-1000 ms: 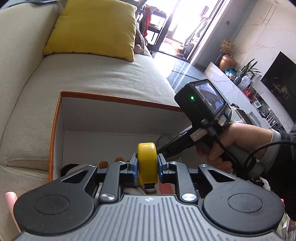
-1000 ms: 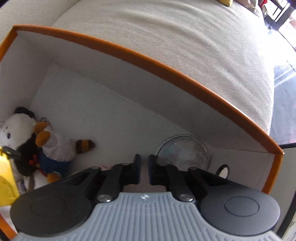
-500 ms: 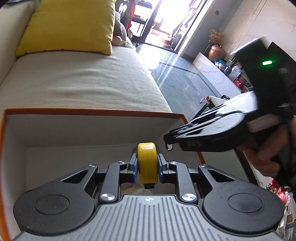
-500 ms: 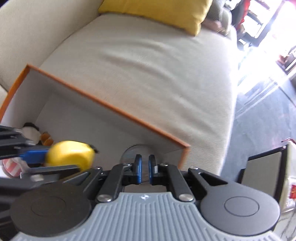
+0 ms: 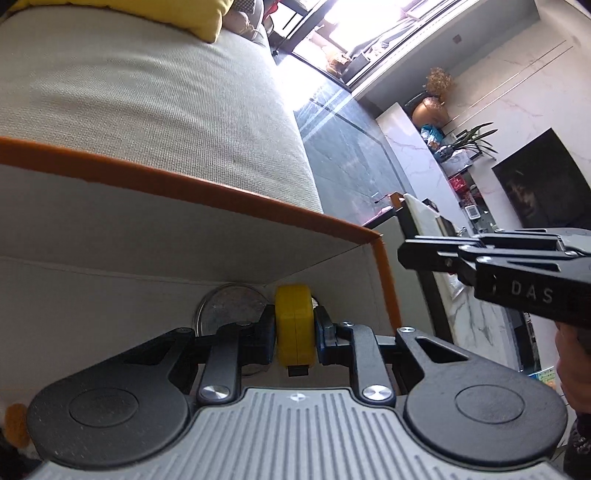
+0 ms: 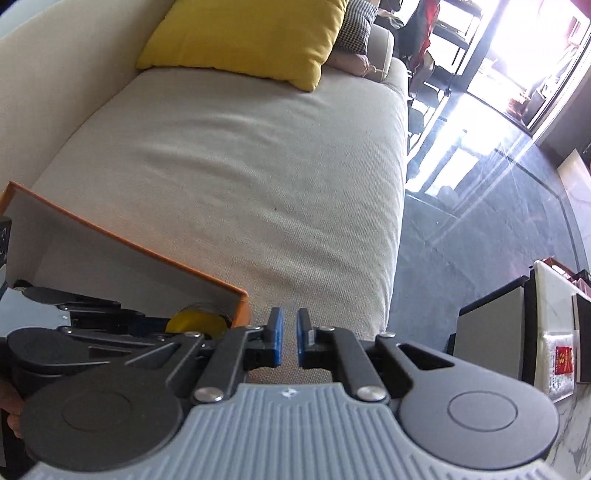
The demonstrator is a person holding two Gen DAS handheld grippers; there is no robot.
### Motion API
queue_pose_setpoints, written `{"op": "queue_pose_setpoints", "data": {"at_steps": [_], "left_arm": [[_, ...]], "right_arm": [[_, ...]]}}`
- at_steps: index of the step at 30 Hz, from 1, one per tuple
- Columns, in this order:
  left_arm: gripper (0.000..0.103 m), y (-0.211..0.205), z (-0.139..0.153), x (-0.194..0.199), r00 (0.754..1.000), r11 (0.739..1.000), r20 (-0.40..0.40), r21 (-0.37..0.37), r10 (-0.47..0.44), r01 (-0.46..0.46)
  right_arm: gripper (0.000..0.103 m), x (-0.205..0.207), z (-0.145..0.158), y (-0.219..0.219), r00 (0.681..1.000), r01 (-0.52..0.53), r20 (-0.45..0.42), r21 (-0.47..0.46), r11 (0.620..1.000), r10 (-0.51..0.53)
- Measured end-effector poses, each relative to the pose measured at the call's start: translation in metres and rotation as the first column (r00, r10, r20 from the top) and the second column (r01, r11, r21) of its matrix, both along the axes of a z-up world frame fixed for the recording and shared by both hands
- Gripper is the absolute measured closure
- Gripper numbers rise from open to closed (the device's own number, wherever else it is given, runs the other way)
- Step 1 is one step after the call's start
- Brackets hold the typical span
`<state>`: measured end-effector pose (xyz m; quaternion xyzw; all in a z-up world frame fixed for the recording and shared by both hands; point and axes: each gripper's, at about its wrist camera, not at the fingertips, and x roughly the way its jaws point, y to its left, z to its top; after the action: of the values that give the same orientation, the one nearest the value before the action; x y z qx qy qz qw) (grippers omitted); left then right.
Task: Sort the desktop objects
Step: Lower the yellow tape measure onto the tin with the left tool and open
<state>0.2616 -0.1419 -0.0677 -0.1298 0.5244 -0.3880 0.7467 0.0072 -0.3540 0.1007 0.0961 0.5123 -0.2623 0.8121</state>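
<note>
Since the earlier frames, both grippers have shifted: the left one has dropped into the box's right corner, and the right one has lifted out of the box and now sits outside its corner.

Left wrist view: left gripper (image 5: 294, 330) clamped on a yellow tape measure (image 5: 294, 325), blue pads pressing its flat sides, black tab hanging below. Tape measure sits inside the orange-rimmed box (image 5: 192, 186), low in the corner, just in front of a round metal disc (image 5: 229, 308) that leans against the box's back wall. Right gripper (image 5: 406, 253) enters from the right edge, outside the box rim, seen side-on (lettering "DAS" on its body); fingers look pressed together. A hand (image 5: 572, 369) grips its handle at the frame's edge. Beyond the box: beige sofa seat (image 5: 147, 103), yellow cushion (image 5: 147, 14), dark tiled floor, a bright doorway.

Right wrist view: right gripper (image 6: 290, 341) nearly closed, nothing between the blue pads, only a narrow gap showing sofa fabric. It hovers over the sofa (image 6: 240, 184) edge, just right of the box corner (image 6: 242, 306). Left gripper (image 6: 159, 326) lies at lower left, reaching into the box with the tape measure (image 6: 195, 321) in its grip (only a yellow sliver shows). Yellow cushion (image 6: 243, 37) rests at the sofa's back; a white-topped table (image 6: 554, 332) stands at right.
</note>
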Motion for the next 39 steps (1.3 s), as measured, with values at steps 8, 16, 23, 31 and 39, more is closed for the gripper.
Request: {"op": "queue_pose_setpoints", "data": {"at_steps": [8, 16, 23, 31, 39], "left_arm": [[0.077, -0.008, -0.010, 0.002, 1.000, 0.996, 0.012, 0.090, 0.015, -0.016], [0.063, -0.030, 0.008, -0.021, 0.984, 0.965, 0.179, 0.256, 0.000, -0.047], [0.053, -0.025, 0.017, -0.022, 0.984, 0.967, 0.172, 0.245, 0.032, -0.075], [0.064, -0.013, 0.021, -0.031, 0.989, 0.923, 0.079, 0.374, -0.128, 0.089], [0.074, -0.023, 0.008, -0.031, 0.982, 0.934, 0.112, 0.342, -0.152, 0.105]], "right_arm": [[0.096, -0.005, -0.012, 0.003, 1.000, 0.001, -0.024, 0.035, 0.999, 0.000], [0.096, -0.009, -0.022, 0.004, 0.999, 0.001, -0.042, 0.057, 0.998, 0.002], [0.094, -0.014, -0.023, 0.005, 0.999, 0.007, -0.038, 0.064, 0.998, -0.005], [0.087, -0.016, -0.025, 0.007, 0.999, -0.002, -0.033, 0.066, 0.998, 0.004], [0.087, -0.017, -0.030, 0.012, 0.999, -0.007, -0.042, 0.089, 0.996, 0.010]]}}
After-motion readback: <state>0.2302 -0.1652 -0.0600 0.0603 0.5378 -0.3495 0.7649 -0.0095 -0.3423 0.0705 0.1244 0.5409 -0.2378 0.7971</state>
